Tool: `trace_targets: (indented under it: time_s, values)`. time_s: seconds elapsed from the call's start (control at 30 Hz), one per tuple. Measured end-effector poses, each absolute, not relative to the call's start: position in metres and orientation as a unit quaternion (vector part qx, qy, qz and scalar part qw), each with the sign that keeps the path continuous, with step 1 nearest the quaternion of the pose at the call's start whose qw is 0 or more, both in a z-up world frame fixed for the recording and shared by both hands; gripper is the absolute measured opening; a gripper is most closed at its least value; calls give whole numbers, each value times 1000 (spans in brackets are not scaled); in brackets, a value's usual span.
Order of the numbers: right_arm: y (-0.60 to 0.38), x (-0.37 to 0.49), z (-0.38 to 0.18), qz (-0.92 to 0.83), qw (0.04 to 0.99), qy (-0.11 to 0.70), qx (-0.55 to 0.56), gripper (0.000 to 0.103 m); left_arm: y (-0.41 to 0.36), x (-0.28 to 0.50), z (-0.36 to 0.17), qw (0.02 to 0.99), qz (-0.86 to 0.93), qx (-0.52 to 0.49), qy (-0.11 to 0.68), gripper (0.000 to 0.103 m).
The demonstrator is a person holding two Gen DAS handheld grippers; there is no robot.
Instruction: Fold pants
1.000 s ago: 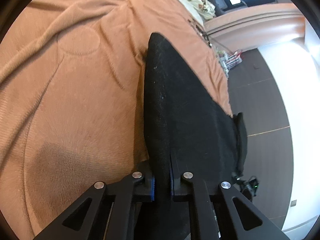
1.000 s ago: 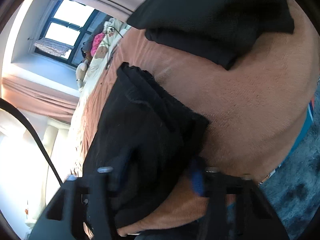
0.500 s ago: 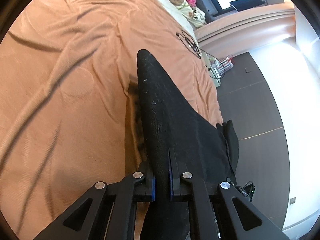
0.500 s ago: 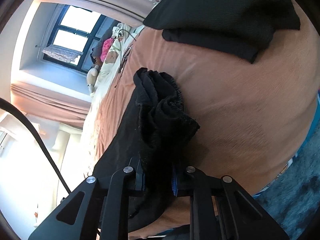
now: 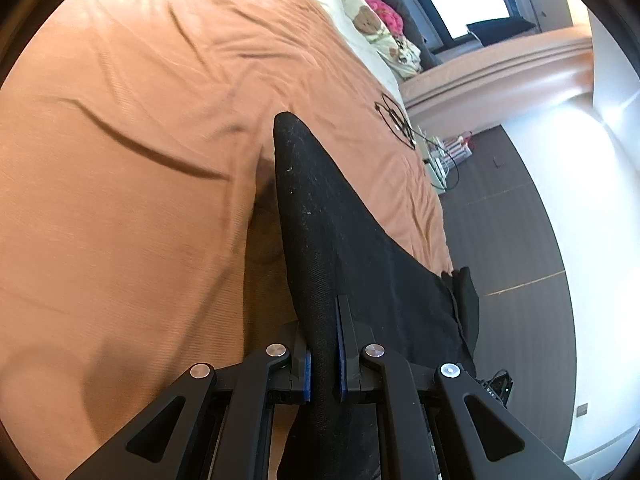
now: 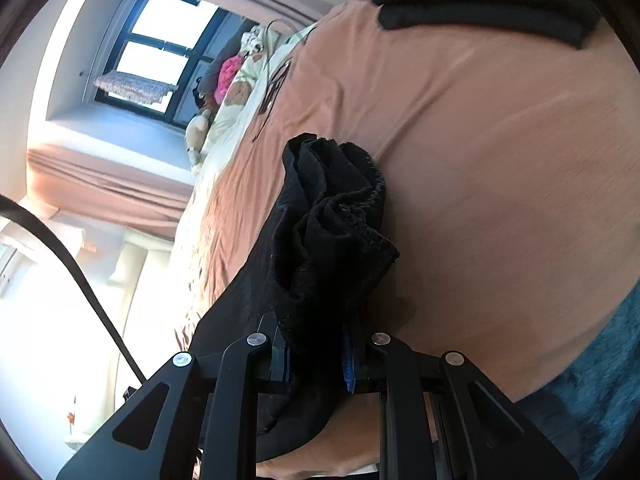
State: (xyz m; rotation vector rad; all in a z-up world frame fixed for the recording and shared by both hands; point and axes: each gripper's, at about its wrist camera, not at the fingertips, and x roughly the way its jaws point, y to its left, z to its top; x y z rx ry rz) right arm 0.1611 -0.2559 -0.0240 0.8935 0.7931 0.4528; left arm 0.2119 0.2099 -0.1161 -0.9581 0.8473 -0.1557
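An orange bedspread (image 5: 140,160), a window (image 6: 156,52), and dark flooring (image 5: 508,240).

Black pants (image 5: 320,216): knit fabric pulled taut, far edge lifted; near end bunched (image 6: 332,220), over orange bed.

No legible text or labels.

Bare orange blanket (image 5: 140,200) left of the black pants (image 5: 320,216); folded dark clothes (image 6: 480,4) far ahead.
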Motion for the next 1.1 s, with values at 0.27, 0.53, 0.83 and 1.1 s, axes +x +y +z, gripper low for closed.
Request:
trace_targets:
  time_s: [0.27, 0.53, 0.83, 1.1]
  values:
    - [-219, 177, -21, 219, 806, 381, 397, 15, 251, 176, -122, 795, -53, -466, 384, 9]
    - [-215, 186, -18, 225, 811, 404, 358, 14, 267, 151, -124, 795, -26, -468, 385, 10]
    - [-245, 204, -39, 211, 811, 420, 350, 15, 261, 137, -148, 780, 11, -476, 407, 26]
    - [-241, 194, -3, 187, 860, 382, 283, 74, 259, 107, -169, 764, 10, -499, 409, 44]
